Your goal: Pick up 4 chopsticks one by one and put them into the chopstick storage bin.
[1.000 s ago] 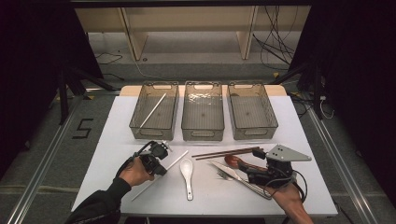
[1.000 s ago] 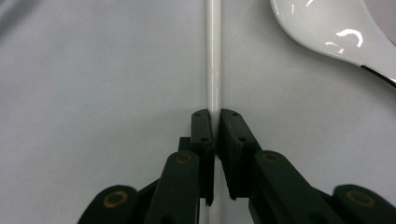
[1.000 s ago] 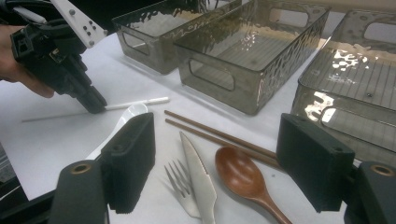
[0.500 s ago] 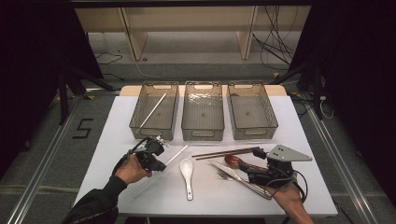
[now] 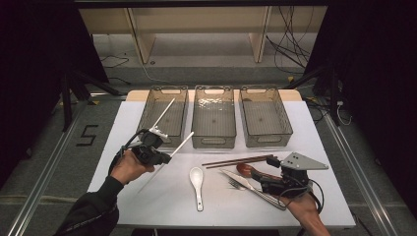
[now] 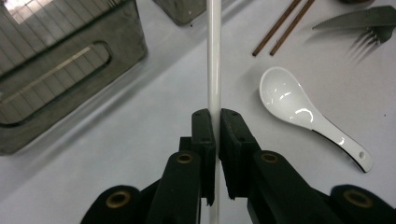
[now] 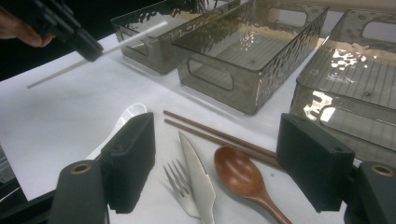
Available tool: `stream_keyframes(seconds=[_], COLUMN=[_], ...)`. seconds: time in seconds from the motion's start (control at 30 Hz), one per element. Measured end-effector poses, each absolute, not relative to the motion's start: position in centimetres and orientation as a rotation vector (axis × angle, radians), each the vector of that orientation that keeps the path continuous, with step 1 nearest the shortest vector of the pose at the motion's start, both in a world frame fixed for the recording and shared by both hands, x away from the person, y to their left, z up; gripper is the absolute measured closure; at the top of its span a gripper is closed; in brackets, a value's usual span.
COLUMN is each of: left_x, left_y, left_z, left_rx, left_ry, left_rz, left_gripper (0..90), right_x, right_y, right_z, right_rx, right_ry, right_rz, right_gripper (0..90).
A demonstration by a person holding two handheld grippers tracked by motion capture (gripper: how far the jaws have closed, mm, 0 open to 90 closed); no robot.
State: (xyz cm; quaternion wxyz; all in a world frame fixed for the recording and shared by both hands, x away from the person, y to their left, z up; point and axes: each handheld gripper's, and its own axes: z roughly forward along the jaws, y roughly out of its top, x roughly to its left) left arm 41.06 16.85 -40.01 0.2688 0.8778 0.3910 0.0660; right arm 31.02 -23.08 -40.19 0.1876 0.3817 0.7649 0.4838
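Left gripper (image 5: 156, 156), jaws clamped on a white chopstick (image 5: 183, 144) held above the table, its long axis pointing up-right toward the near wall of the left bin (image 5: 147, 114), where its mate (image 5: 162, 114) lies.

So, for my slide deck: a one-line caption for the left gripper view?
Left claw clamps a white chopstick above the table, white spoon alongside.

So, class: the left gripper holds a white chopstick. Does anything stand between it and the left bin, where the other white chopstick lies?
Nothing visible does. The left gripper is shut on the white chopstick, raised off the table near the left bin. The bin's top is open, holding the other white chopstick.
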Motion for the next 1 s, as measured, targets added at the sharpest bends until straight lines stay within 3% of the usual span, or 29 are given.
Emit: stream_keyframes(seconds=[0.7,1.0], left_x=[47.5,49.9], left_y=[18.6,18.6], left_z=[-35.9,-34.6], left_rx=[2.128,2.112], left_ry=[1.098,1.118], left_rz=[0.369,0.426], left_gripper=[84.0,84.0], right_x=[31.1,31.1], right_y=[-23.1,-23.2], right_z=[-40.2,-40.2], right_rx=[1.079,1.082], right_ry=[2.154,2.154], right_rz=[1.364,1.367], right_gripper=[29.2,29.2])
